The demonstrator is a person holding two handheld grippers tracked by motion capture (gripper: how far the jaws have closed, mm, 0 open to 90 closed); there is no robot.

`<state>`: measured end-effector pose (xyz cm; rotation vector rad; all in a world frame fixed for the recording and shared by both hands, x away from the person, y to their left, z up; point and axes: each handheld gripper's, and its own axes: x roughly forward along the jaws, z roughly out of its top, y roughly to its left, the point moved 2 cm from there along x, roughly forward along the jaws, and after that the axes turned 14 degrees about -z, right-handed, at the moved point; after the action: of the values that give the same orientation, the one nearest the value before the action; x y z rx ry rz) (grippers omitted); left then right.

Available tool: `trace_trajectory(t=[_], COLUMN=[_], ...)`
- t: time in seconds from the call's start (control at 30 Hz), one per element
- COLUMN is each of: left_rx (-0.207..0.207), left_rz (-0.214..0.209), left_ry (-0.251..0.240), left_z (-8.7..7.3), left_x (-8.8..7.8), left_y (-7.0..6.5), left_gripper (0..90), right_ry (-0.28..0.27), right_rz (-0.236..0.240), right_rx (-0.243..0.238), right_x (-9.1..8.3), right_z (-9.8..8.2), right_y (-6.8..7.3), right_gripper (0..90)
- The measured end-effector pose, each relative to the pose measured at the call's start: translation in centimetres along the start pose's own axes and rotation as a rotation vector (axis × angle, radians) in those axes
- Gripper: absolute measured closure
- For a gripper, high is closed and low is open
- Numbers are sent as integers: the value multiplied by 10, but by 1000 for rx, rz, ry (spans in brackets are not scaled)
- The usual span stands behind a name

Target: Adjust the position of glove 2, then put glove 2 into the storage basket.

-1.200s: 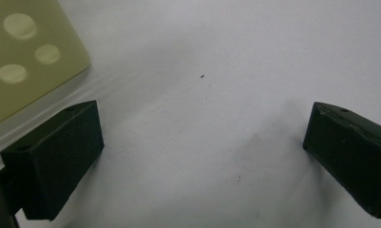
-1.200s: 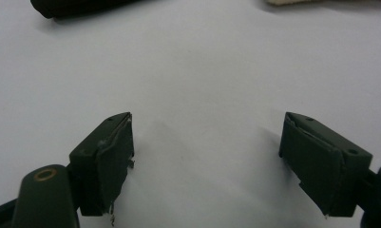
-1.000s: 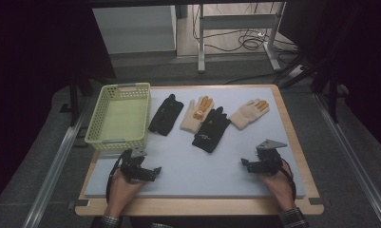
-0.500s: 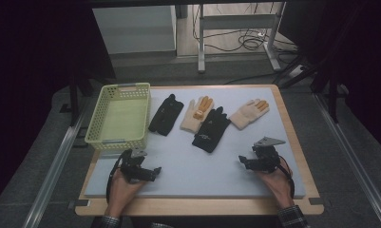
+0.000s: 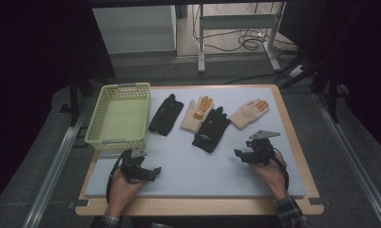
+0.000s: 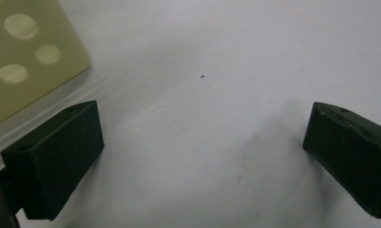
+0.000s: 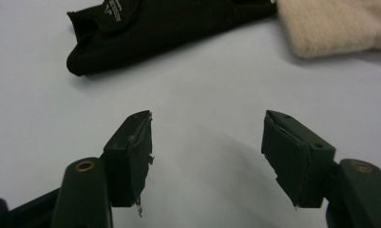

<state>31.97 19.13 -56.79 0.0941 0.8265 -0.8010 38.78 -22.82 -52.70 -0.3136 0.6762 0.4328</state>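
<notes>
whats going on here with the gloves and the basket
A person holds a two-jaw gripper in each hand over a pale blue mat. Four gloves lie in a row: two black fabric gloves and two cream knit gloves with orange fingertips, beside an empty pale green plastic basket. The right gripper faces a black glove, its jaws just been closing on nothing. The left gripper hovers open near the basket.

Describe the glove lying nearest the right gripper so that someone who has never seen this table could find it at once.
Start at the yellow-green basket on the table's left and follow the row of four gloves rightward. The third, a black glove, overlaps the cream glove with orange fingertips. Unlike the other black glove, it lies closest to the person and shows small white print near its cuff.
</notes>
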Motion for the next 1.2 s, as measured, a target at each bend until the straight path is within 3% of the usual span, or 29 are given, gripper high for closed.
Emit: trace_trajectory(t=[0.27, 0.63, 0.93, 1.2], left_rx=[0, 0, 0, 2], left_rz=[0, -1, -1, -1], left_ry=[0, -1, -1, 0], left_z=[0, 0, 0, 0], left_x=[0, 0, 0, 0], left_y=[0, 0, 0, 0], left_gripper=[0, 0, 0, 0], right_ry=[-5, -13, -8, -9], right_rz=[32, 37, 34, 7], right_rx=[11, -12, -36, -8], right_x=[12, 34, 49, 67], right_z=[17, 46, 60, 68], right_y=[4, 16, 27, 26], right_gripper=[419, 524, 546, 523])
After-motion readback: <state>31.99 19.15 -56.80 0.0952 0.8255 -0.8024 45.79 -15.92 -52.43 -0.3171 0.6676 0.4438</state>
